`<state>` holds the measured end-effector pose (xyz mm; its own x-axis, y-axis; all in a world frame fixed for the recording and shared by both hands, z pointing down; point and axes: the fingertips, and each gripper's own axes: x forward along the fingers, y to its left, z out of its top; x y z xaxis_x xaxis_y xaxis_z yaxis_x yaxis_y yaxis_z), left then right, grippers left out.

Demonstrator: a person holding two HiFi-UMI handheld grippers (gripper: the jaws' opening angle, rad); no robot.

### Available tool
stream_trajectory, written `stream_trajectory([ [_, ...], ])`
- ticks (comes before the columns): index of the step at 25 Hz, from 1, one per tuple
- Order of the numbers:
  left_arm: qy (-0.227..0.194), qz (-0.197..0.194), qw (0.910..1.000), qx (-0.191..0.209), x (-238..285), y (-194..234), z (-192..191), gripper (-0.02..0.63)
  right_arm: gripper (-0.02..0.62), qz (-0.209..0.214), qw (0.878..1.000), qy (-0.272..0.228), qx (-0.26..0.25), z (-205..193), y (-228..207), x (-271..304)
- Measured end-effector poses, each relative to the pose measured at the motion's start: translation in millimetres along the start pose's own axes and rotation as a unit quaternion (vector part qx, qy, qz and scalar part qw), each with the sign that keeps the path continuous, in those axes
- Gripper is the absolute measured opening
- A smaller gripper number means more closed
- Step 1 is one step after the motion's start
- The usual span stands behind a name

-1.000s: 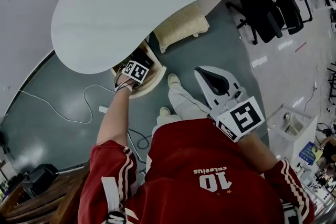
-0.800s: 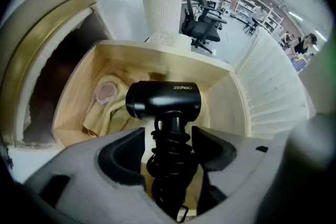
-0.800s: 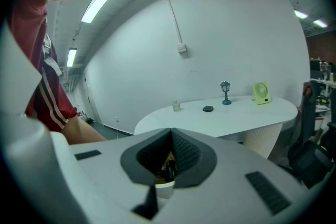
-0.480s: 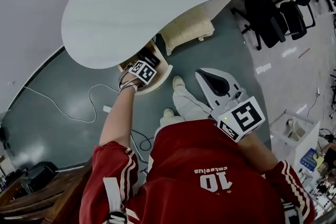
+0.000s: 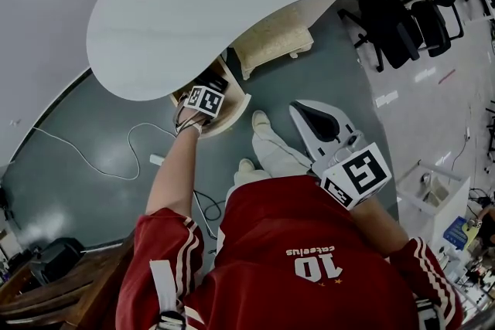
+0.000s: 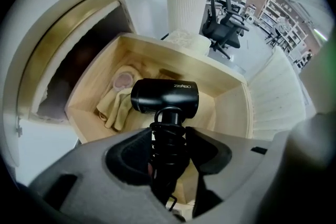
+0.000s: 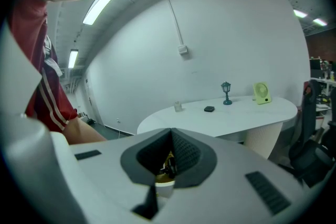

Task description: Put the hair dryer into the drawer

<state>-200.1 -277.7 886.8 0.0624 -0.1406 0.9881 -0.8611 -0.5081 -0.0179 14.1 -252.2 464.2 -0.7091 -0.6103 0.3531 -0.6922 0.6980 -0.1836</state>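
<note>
Black on pale wood: just pinched the jaws of the left gripper (image 6: 169,136) in from wide onto the cord-wound handle of the hair dryer (image 6: 165,97), head down in the open drawer (image 6: 231,107) beside a cloth (image 6: 113,107), so apparently not let go yet; right gripper (image 7: 170,152) closed, empty.

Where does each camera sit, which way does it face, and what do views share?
Head view: on the person's head, looking steeply down at the table, the drawer, red shirt and left arm.
Left gripper view: on the left tongs, pointing down into the drawer; they have just been closing and grip the hair dryer by its handle.
Right gripper view: on the right tongs, facing the table and wall; red sleeve shows.
Shared: head and left gripper views see the drawer.
</note>
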Motion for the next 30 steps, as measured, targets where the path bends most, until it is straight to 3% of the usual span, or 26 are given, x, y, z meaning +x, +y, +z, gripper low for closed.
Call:
stream_trajectory([
  [9,-0.01,-0.013,0.9986,-0.05,2.5,5.4,15.0,0.201,0.006,0.007,1.0,0.016,-0.001,-10.0,-4.6,8.0],
  [13,-0.022,0.007,0.9972,-0.07,4.4,11.7,17.2,0.202,0.006,0.008,1.0,0.019,0.001,-11.3,-8.1,12.5],
  [19,-0.05,0.022,0.9897,-0.133,5.3,14.5,20.7,0.203,0.006,0.01,1.0,0.023,-0.003,-13.2,-9.1,17.4],
  [24,-0.066,-0.022,0.9845,-0.161,6.3,6.3,20.3,0.208,0.006,0.011,1.0,0.027,-0.011,-16.6,-6.0,19.6],
  [27,-0.071,-0.043,0.9838,-0.159,2.4,4.1,16.3,0.213,0.006,0.012,1.0,0.023,-0.013,-13.1,-2.8,20.0],
  [30,-0.067,-0.044,0.9891,-0.124,-4.7,2.4,16.1,0.212,0.006,0.013,1.0,0.019,-0.013,-9.7,0.2,18.0],
])
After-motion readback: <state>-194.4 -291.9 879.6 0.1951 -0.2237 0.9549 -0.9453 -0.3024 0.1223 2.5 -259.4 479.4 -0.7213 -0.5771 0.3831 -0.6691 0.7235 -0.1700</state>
